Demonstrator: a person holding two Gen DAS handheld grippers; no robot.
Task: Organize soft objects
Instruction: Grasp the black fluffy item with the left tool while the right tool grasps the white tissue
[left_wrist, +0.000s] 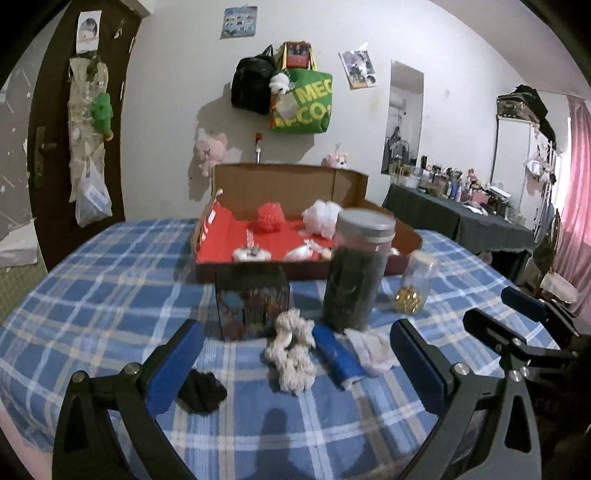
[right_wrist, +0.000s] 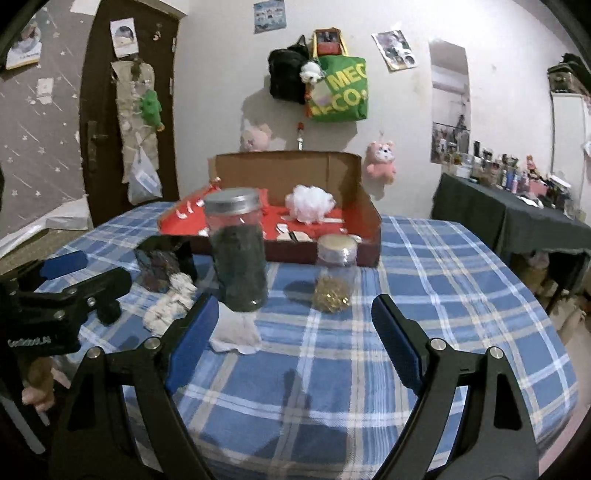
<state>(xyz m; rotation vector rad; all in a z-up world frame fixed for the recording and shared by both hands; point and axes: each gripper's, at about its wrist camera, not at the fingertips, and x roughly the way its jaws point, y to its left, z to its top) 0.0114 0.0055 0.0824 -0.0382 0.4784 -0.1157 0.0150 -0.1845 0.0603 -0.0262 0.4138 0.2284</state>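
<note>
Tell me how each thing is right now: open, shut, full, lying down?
Box: open, flap up.
Tall jar: upright, lid on, mostly full of dark stuff.
Small jar: upright, lid on, gold bits at bottom.
Rope: knotted, lying on table.
Black cloth: crumpled.
Left tongs: open, empty.
Right tongs: open, empty.

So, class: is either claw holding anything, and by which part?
Nothing is held. The left claw and the right claw are both open, with nothing gripped between them, above the blue checked tablecloth.
</note>
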